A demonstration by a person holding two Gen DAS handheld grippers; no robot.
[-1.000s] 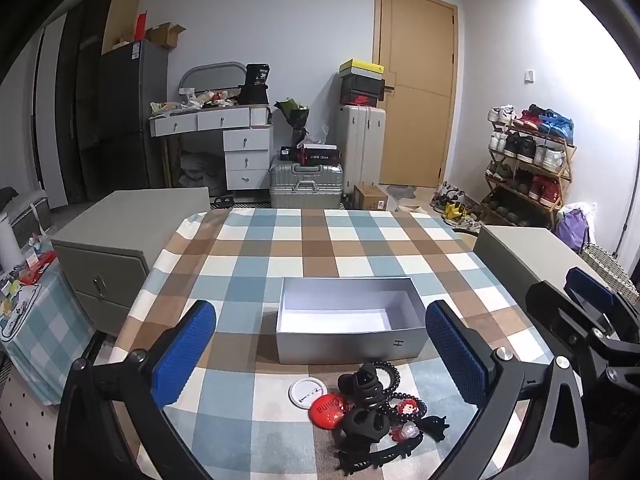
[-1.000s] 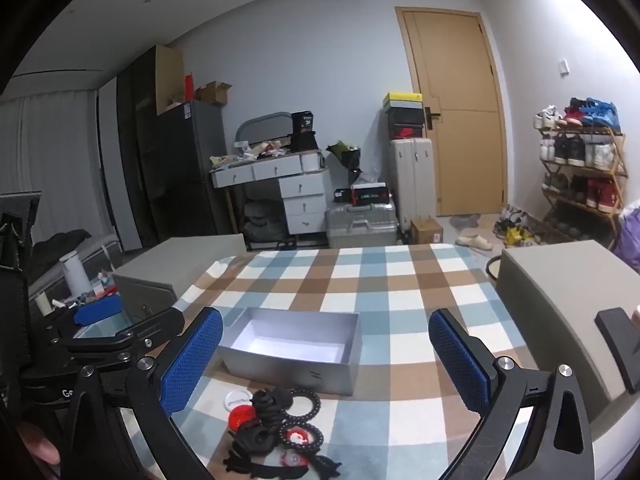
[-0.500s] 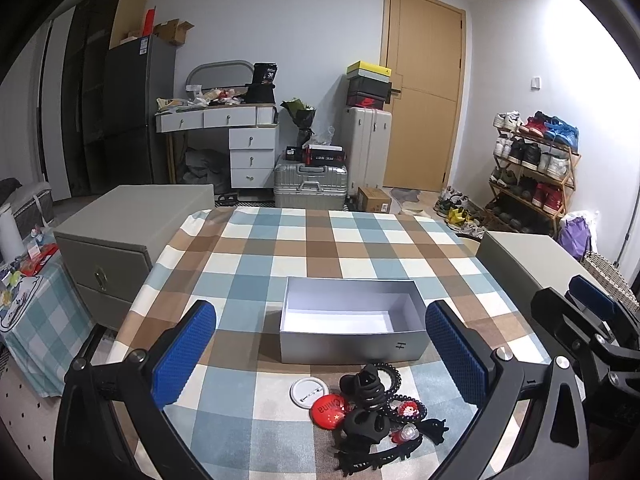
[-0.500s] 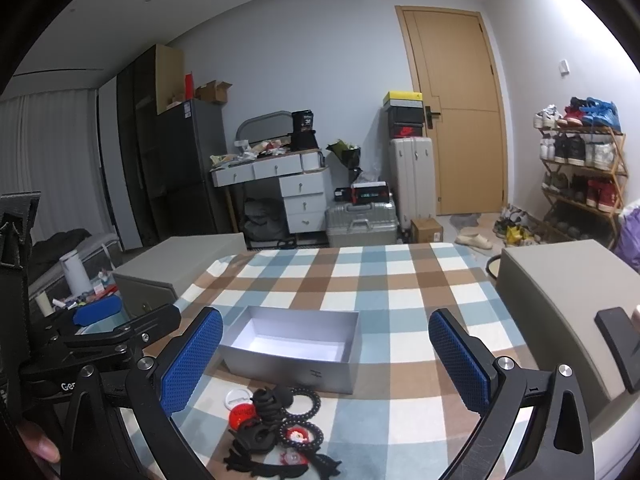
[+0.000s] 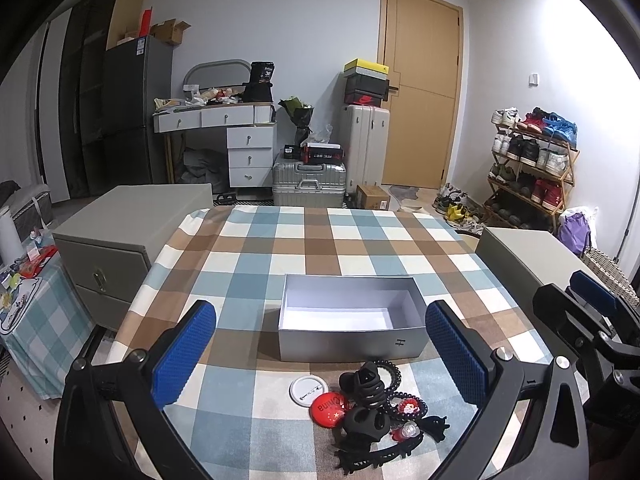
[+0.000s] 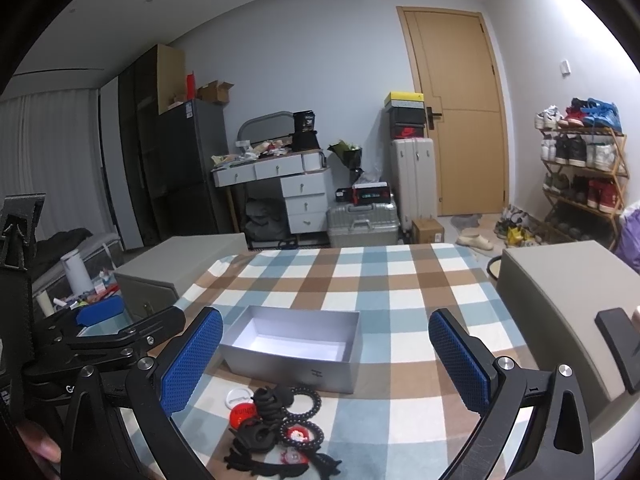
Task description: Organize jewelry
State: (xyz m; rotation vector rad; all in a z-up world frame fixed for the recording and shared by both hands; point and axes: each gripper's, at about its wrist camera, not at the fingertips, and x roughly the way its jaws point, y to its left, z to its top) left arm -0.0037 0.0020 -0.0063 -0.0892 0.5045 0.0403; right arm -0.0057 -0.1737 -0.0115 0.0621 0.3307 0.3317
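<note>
An open, empty silver box (image 5: pixel 352 330) (image 6: pixel 294 354) sits on the checked tablecloth (image 5: pixel 280 252). In front of it lies a pile of jewelry (image 5: pixel 376 408) (image 6: pixel 280 432): black bead bracelets, black hair clips, a red round badge (image 5: pixel 329 404) and a white round badge (image 5: pixel 307 390). My left gripper (image 5: pixel 320 356) is open and empty, held above the pile. My right gripper (image 6: pixel 326 360) is open and empty, just right of the left one, above the near table edge. Each gripper shows at the edge of the other's view.
Grey cabinets stand left (image 5: pixel 116 236) and right (image 5: pixel 532 252) of the table. Behind are a desk with drawers (image 5: pixel 240 140), suitcases (image 5: pixel 308 184), a wooden door (image 5: pixel 420 88) and a shoe rack (image 5: pixel 532 164).
The left wrist view has tilted and risen slightly, so the box and pile sit a little lower in it. The right gripper has hardly moved. Both stay open.
</note>
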